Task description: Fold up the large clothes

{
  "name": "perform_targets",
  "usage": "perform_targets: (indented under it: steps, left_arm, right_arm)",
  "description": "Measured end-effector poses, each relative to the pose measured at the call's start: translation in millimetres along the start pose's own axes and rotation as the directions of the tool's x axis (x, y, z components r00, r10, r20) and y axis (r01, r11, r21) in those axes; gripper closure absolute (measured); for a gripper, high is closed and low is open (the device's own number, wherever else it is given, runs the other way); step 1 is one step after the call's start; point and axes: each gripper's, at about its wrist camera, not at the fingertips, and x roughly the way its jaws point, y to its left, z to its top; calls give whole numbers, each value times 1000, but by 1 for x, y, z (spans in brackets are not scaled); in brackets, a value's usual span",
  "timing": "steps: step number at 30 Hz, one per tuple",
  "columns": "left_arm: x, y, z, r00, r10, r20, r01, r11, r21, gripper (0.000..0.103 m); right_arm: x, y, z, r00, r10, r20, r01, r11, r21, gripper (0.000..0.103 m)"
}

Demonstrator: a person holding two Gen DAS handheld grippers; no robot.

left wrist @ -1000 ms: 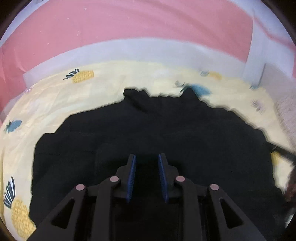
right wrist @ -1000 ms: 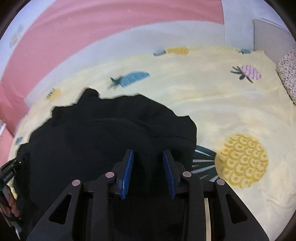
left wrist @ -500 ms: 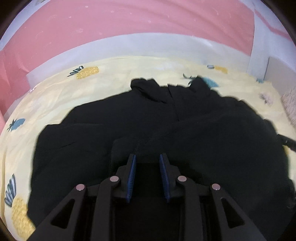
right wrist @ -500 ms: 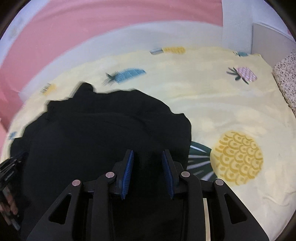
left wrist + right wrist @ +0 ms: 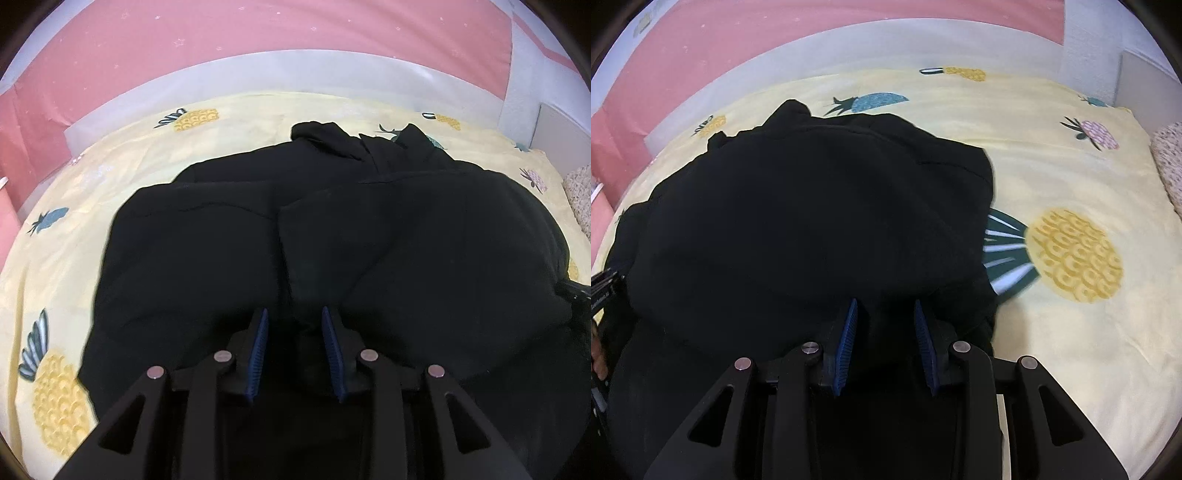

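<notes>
A large black garment (image 5: 369, 236) lies spread on a yellow pineapple-print bedsheet (image 5: 92, 192); it also fills the left of the right wrist view (image 5: 798, 221). My left gripper (image 5: 293, 319) has its blue-padded jaws parted, with black fabric bunched between them near the garment's near edge. My right gripper (image 5: 884, 308) stands the same way over the garment's near right part. Whether either pinches the cloth is hidden by the dark fabric. The garment's hood or collar (image 5: 332, 138) lies at the far end.
The bed's far side meets a grey base strip and a pink wall (image 5: 258, 37). A speckled cushion (image 5: 1171, 162) sits at the right edge. The other gripper shows at the left edge of the right wrist view (image 5: 602, 288).
Both grippers have moved forward over the garment, and the black fabric has been carried toward the far end, so it now covers more of each view. The jaw gaps look unchanged.
</notes>
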Motion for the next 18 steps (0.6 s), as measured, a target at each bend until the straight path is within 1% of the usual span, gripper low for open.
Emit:
perform_targets:
  steps: [3, 5, 7, 8, 12, 14, 16, 18]
  left_arm:
    - [-30, 8, -6, 1000, -20, 12, 20, 999, -38, 70]
    - [-54, 7, -14, 999, -16, 28, 17, 999, -29, 70]
    - [-80, 4, -26, 998, -36, 49, 37, 999, -14, 70]
    - [-92, 2, -33, 998, -42, 54, 43, 999, -5, 70]
    - [-137, -7, -65, 995, -77, 70, 76, 997, 23, 69]
    - [-156, -10, -81, 992, -98, 78, 96, 995, 28, 66]
    - [-176, -12, -99, 989, -114, 93, 112, 993, 32, 63]
    - [-192, -12, -117, 988, -113, 105, 110, 993, 33, 59]
  right_arm:
    - [-37, 4, -9, 999, 20, 49, -21, 1000, 7, 71]
    - [-62, 12, -18, 996, 28, 88, -28, 1000, -5, 70]
    - [-88, 17, -30, 991, 45, 125, -44, 999, -12, 69]
    - [-104, 20, -39, 988, 58, 144, -56, 998, -16, 69]
    - [-145, 25, -75, 977, 94, 189, -93, 996, -17, 69]
    - [-163, 25, -97, 973, 108, 203, -109, 994, -9, 63]
    - [-176, 26, -116, 970, 122, 211, -124, 992, -6, 51]
    - [-184, 27, -133, 969, 127, 210, -128, 992, -6, 45]
